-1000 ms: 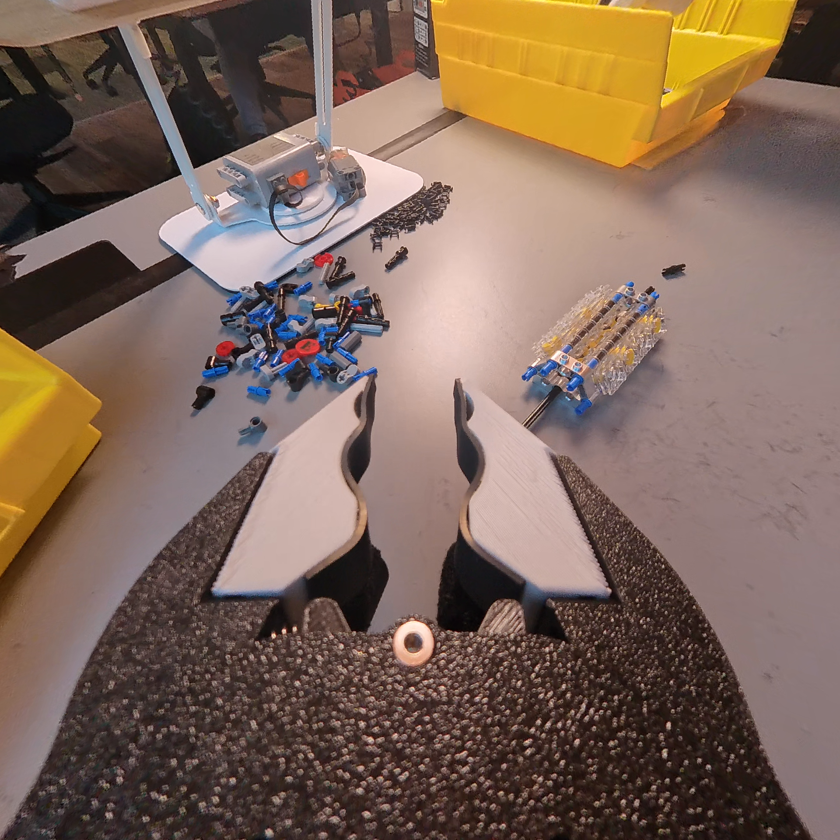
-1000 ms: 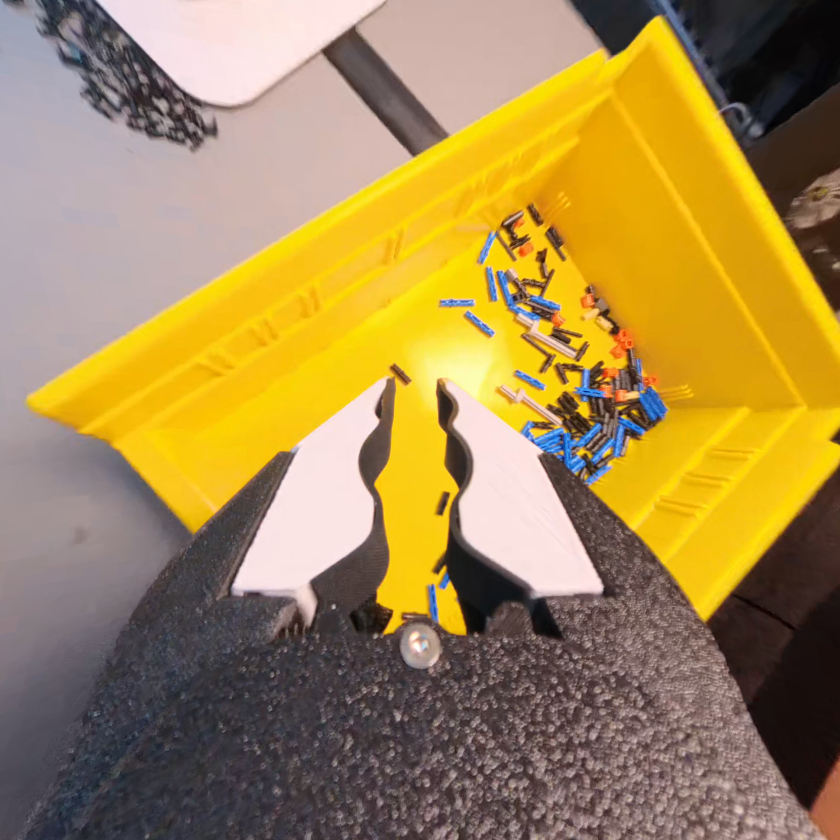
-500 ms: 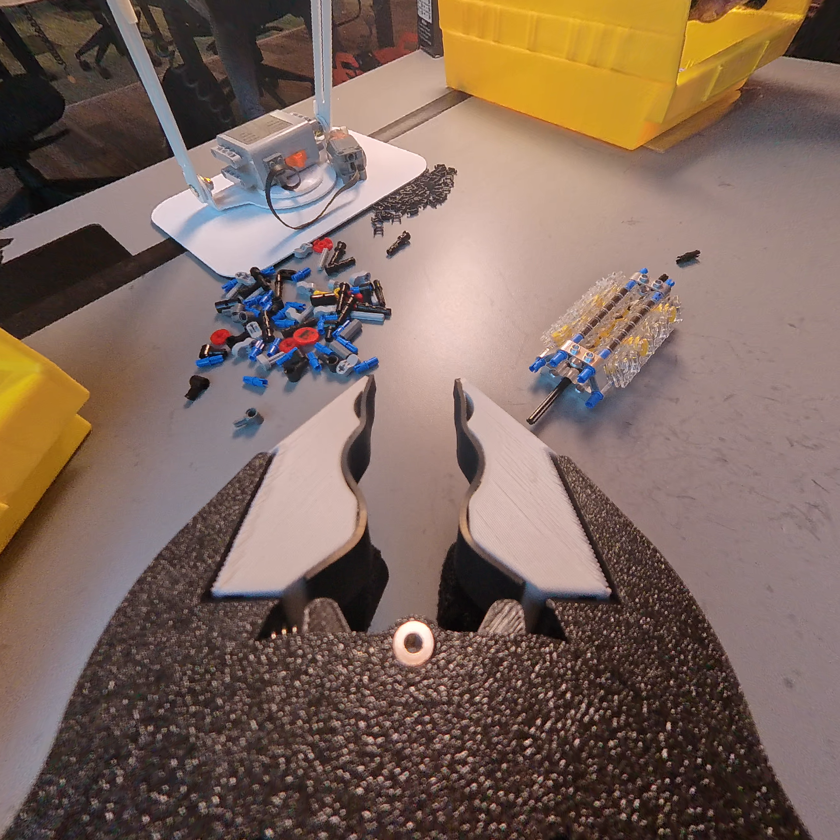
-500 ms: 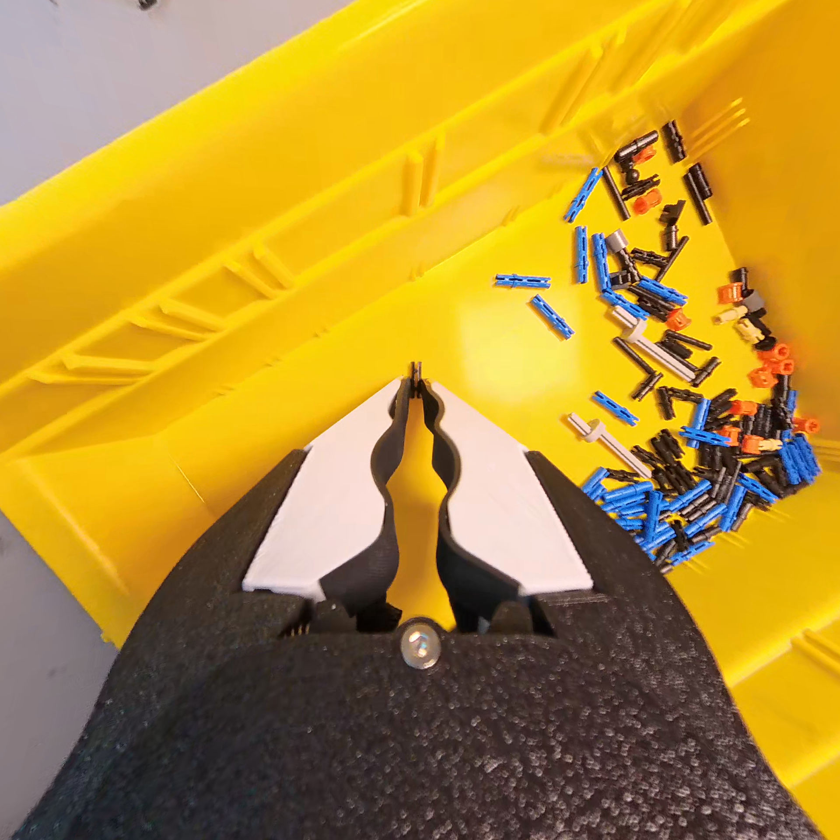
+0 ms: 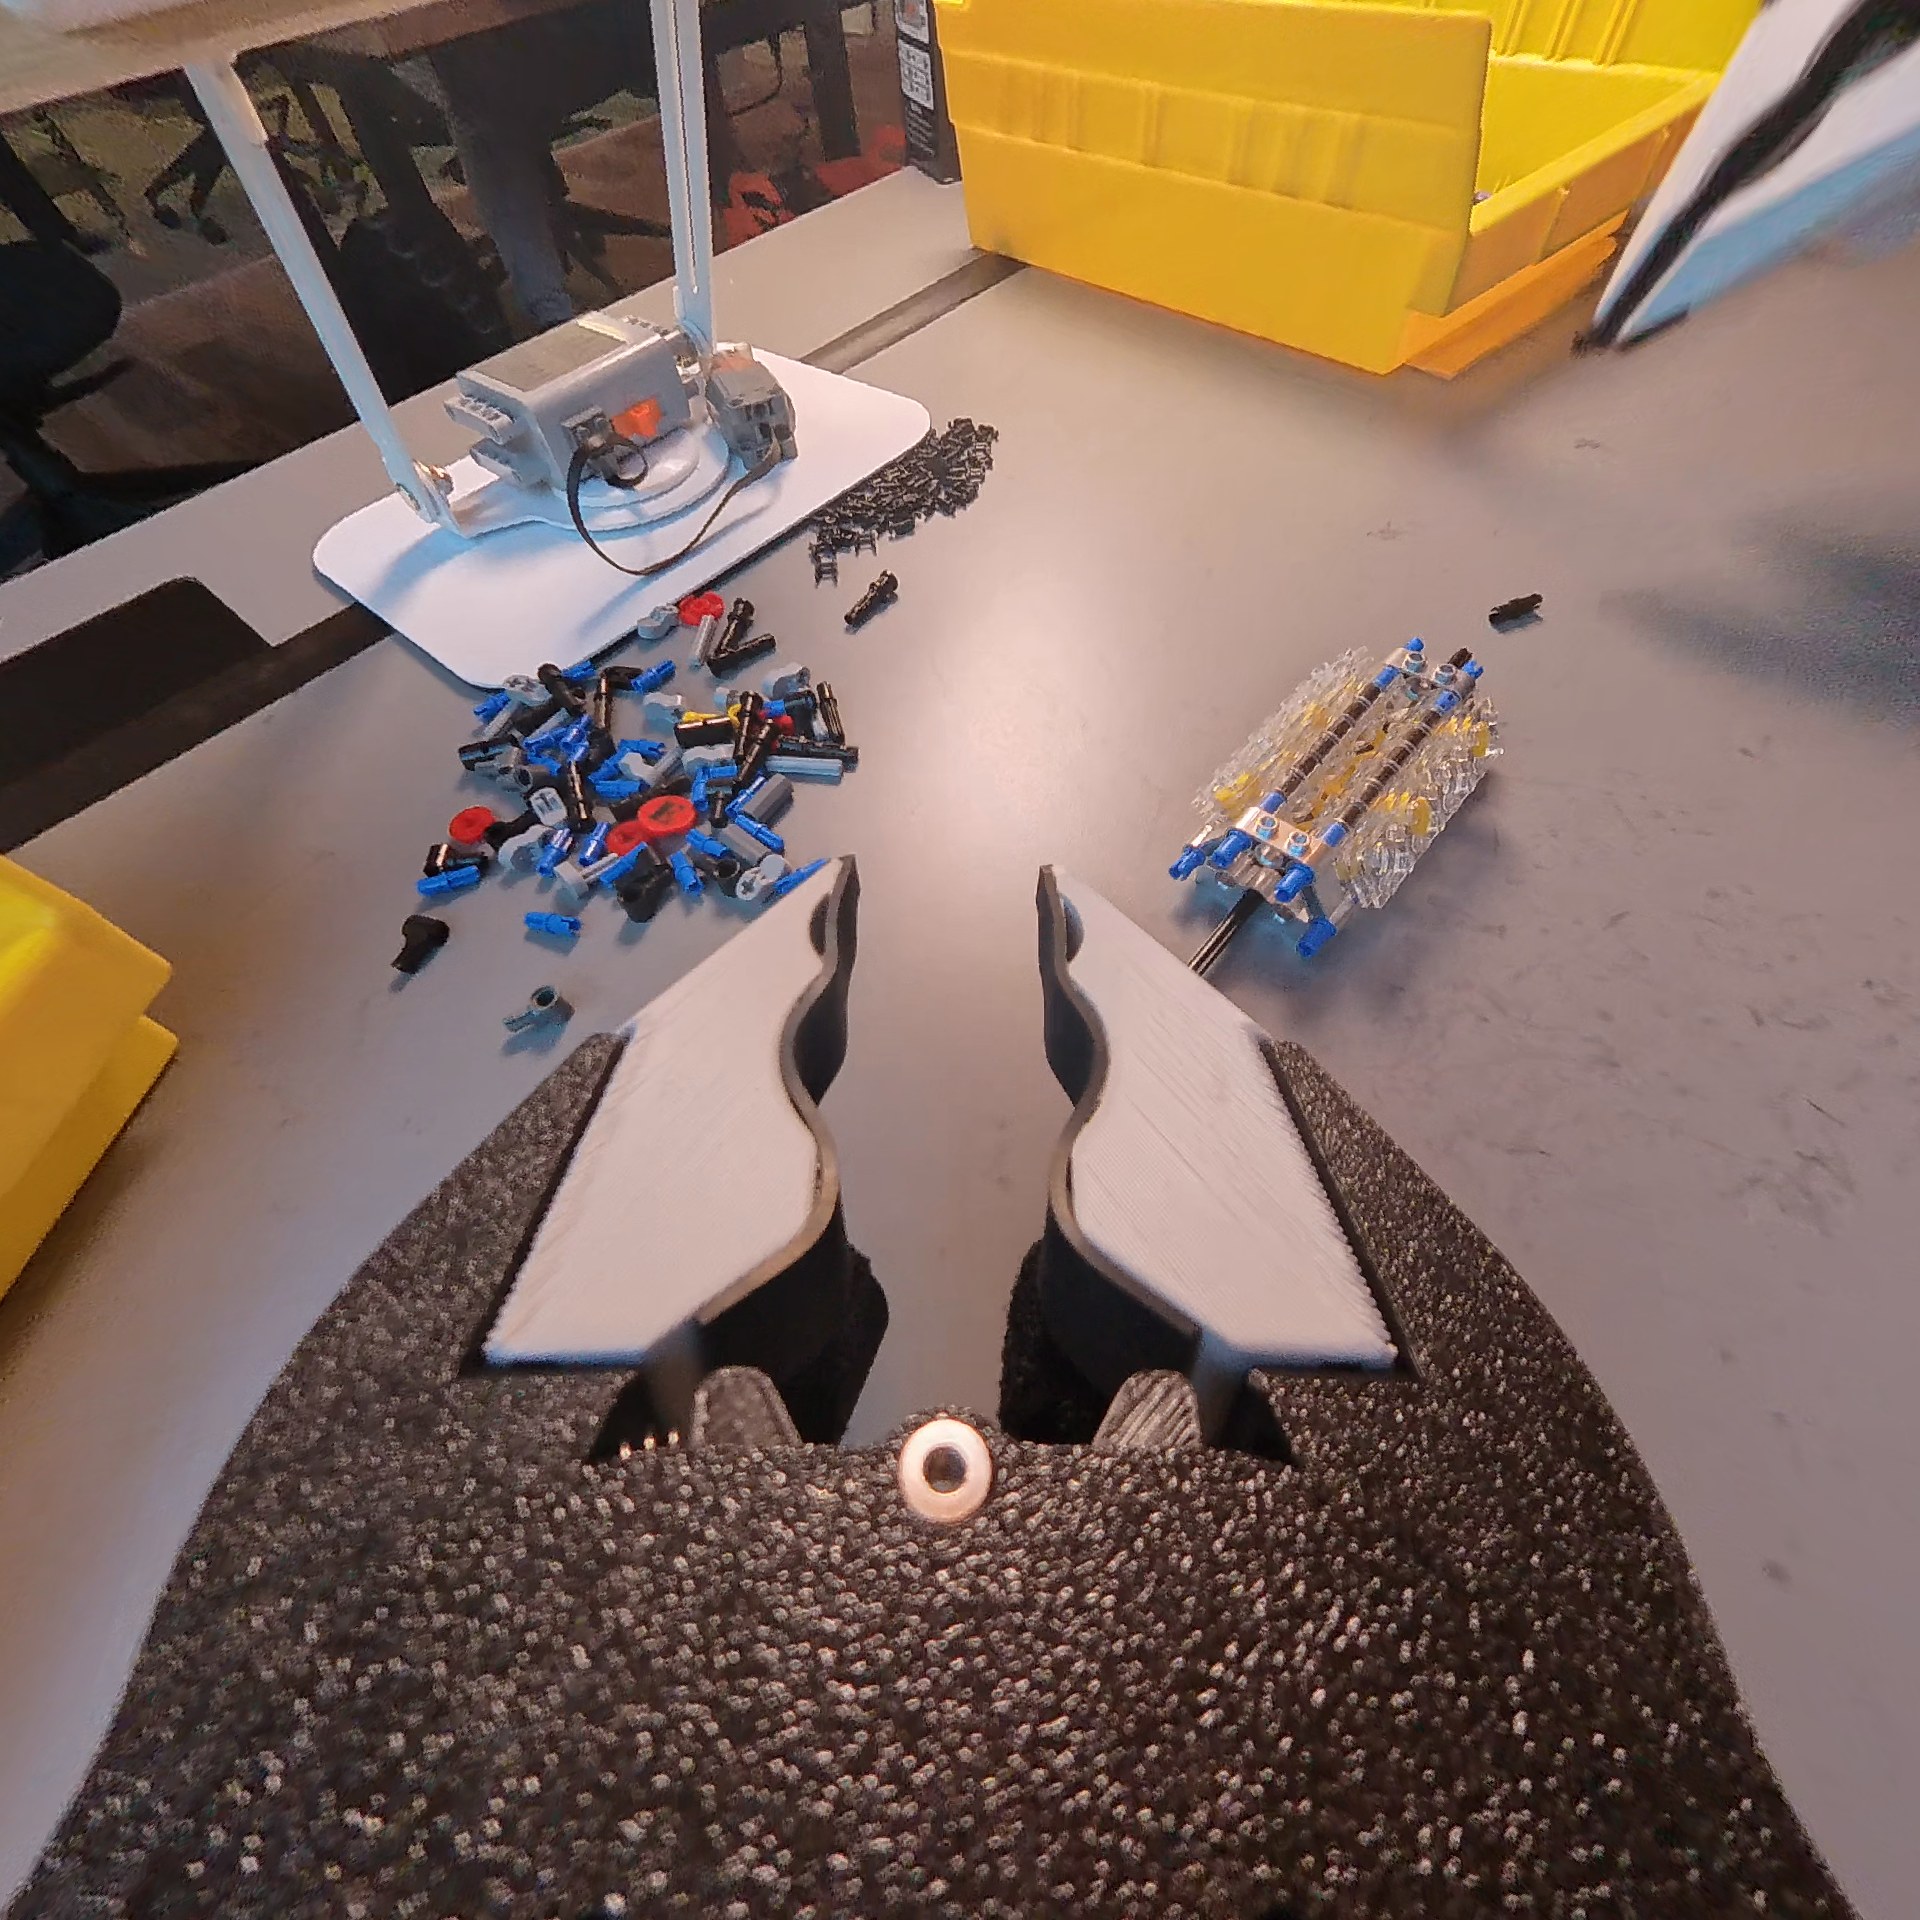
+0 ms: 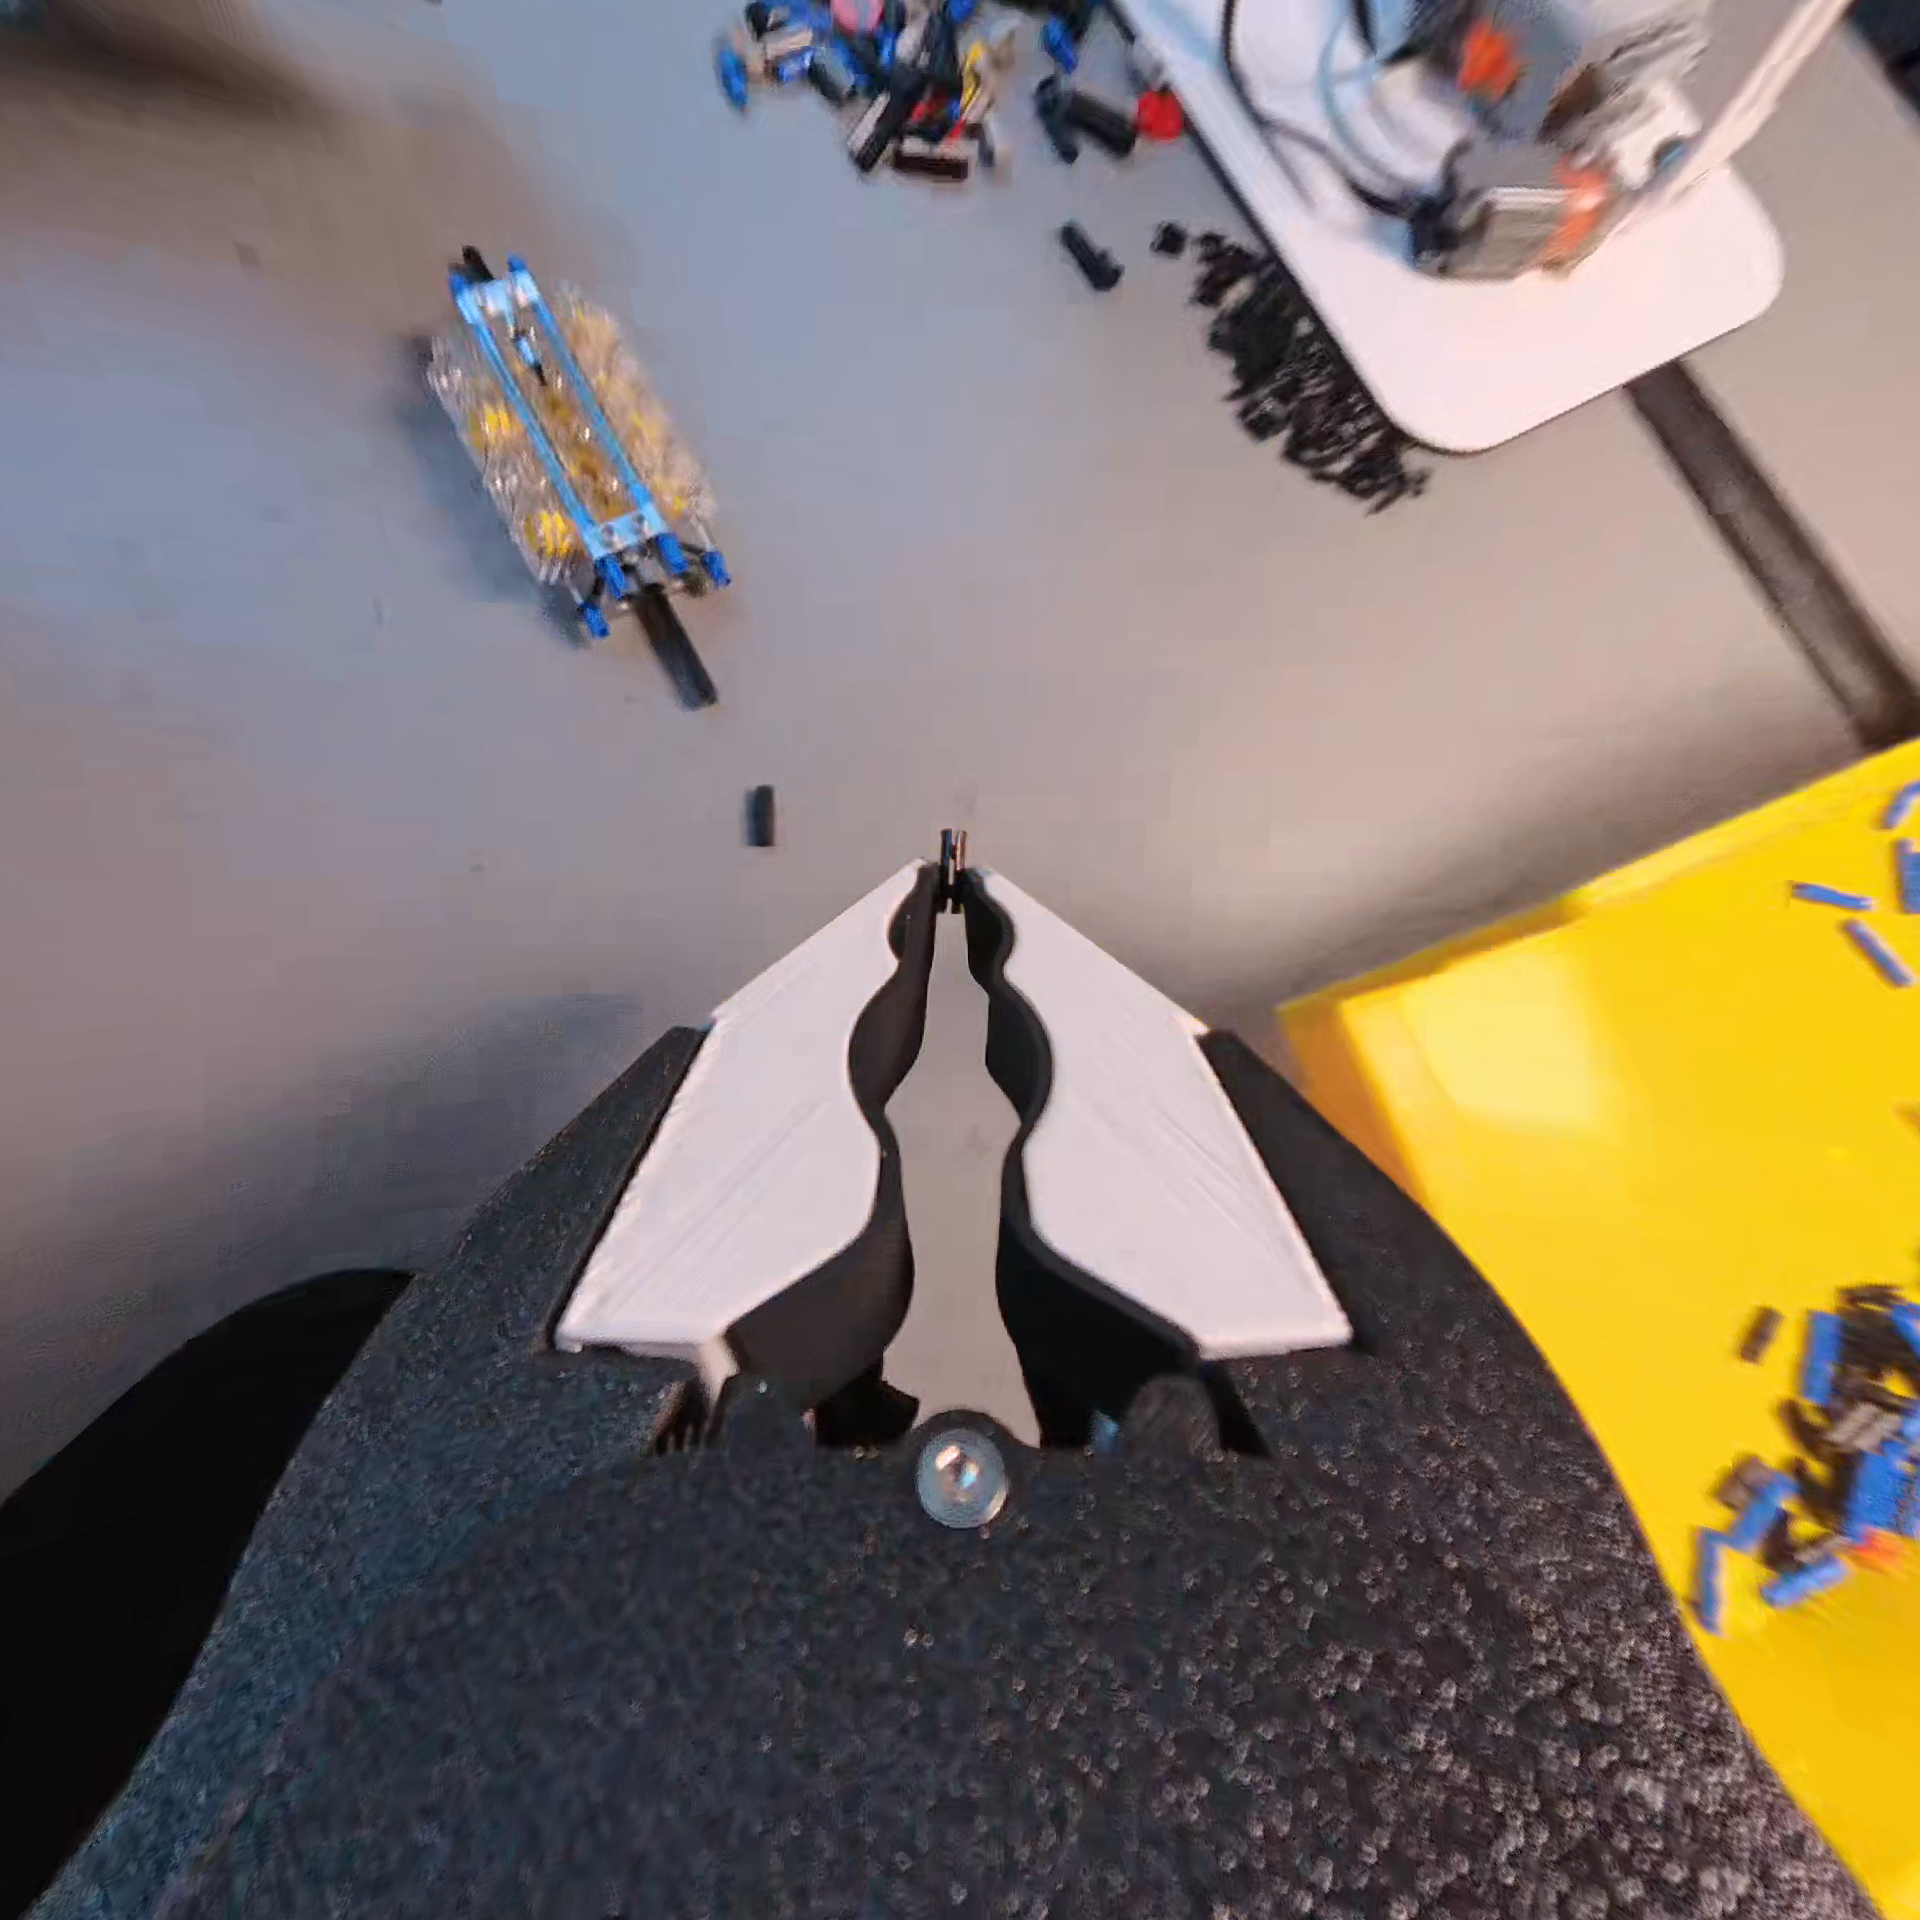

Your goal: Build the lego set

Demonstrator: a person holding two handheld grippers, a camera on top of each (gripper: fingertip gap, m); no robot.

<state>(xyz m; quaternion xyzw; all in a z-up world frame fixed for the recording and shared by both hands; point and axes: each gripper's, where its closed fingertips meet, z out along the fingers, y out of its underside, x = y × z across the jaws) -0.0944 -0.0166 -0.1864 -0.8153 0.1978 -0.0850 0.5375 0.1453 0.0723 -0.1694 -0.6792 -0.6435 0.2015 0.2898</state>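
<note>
Right gripper [image 6: 951, 871] swung from yellow bin [image 6: 1621, 1143], pinching black pin [image 6: 950, 854], left gripper [image 5: 948, 896] agape, empty

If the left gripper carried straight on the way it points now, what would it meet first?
Probably bare grey table: the open left gripper aims between the loose parts pile and the clear roller assembly. Depth is uncertain.

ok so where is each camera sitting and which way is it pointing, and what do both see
Left wrist view: sits on the left tongs, low over the grey table, facing the loose heap of small parts and the white stand base; its own open fingers show, and the right tongs blurred at top right.
Right wrist view: sits on the right tongs, looking steeply down at the table beside the yellow bin; its own fingers pinch a small black pin.
Shared: the clear cylinder assembly, heap, stand base, bin.
</note>
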